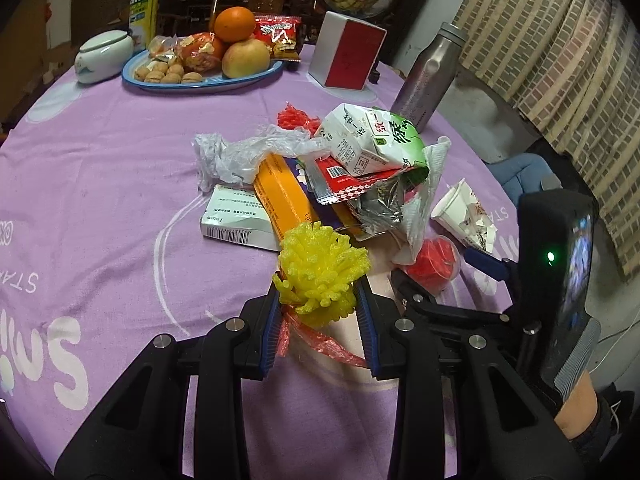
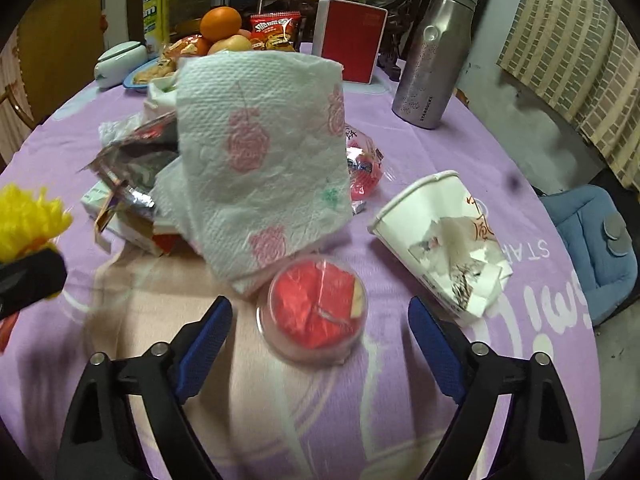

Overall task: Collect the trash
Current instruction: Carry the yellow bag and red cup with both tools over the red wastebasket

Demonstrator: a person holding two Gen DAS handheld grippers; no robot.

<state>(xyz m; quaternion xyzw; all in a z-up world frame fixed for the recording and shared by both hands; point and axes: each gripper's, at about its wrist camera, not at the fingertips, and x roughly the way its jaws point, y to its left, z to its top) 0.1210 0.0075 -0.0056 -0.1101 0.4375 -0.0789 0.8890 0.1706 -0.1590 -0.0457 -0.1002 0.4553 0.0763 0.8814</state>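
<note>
Left gripper [image 1: 320,312] clamps yellow foam fruit netting [image 1: 320,276]; right gripper [image 2: 316,344] gapes, needing closure around clear red-filled plastic cup [image 2: 314,312].

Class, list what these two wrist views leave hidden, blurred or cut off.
- Orange box, left wrist view: far end buried under plastic bag and wrappers.
- Yellow foam net, right wrist view: cut by the left edge.
- Fruit plate, right wrist view: mostly behind paper towel.
</note>
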